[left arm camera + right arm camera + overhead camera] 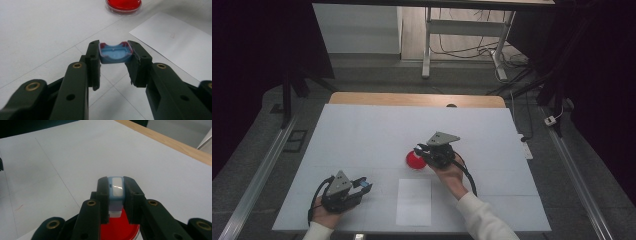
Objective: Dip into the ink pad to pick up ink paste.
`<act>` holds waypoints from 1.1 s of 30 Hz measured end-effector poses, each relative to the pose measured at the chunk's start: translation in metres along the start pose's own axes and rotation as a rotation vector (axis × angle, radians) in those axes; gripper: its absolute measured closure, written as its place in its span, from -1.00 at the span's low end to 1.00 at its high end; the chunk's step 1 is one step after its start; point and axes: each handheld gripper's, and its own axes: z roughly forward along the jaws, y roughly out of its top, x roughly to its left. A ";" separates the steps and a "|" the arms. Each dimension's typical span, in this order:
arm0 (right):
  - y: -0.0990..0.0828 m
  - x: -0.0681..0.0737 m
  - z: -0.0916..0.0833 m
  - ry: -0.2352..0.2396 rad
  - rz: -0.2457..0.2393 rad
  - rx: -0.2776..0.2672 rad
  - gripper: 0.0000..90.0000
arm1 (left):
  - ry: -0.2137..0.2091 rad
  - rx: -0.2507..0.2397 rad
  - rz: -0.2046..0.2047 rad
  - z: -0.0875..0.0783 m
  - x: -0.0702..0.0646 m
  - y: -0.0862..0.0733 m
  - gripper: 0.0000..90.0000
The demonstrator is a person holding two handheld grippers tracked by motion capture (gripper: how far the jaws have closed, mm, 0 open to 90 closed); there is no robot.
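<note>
Left gripper [113, 62] clamps a blue cap [115, 53] near the counter's [362, 130] front-left corner; right gripper [116, 195] grips a blue stamp [116, 188] over the red dish [414, 160] mid-counter. Likely inking; paper [414, 202] unstamped.

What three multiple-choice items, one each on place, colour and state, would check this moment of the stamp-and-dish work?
1. Where does the round red dish lie relative to the white paper sheet in the high view?
A. beyond its far edge
B. on top of it
C. to its left, near the table edge

2. What colour is the small plastic cap between the left gripper jaws?
A. yellow
B. light blue with red smears
C. black

3. How does the right gripper stand?
A. wide open, nothing between the jaws
B. lying on the paper
C. shut on a light blue and white stamp block

Key: 1 A, the dish sits farther up the table than the sheet. 2 B, the left gripper view shows it. 3 C, both jaws press its sides above the dish.
</note>
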 end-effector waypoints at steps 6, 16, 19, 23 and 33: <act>-0.003 0.001 0.005 0.008 -0.001 0.029 0.67 | -0.003 0.004 0.009 0.001 0.000 0.000 0.43; -0.011 0.004 0.017 0.039 -0.020 0.097 0.67 | -0.009 0.011 0.016 0.003 -0.002 0.000 0.43; -0.010 0.005 0.017 0.044 -0.022 0.095 0.67 | -0.010 0.016 0.023 0.003 -0.002 0.000 0.43; -0.010 0.006 0.018 0.040 -0.024 0.099 0.67 | -0.010 0.014 0.023 0.003 -0.002 0.000 0.43; -0.010 0.007 0.022 0.035 -0.023 0.125 0.67 | -0.011 0.008 0.022 0.002 -0.003 0.001 0.43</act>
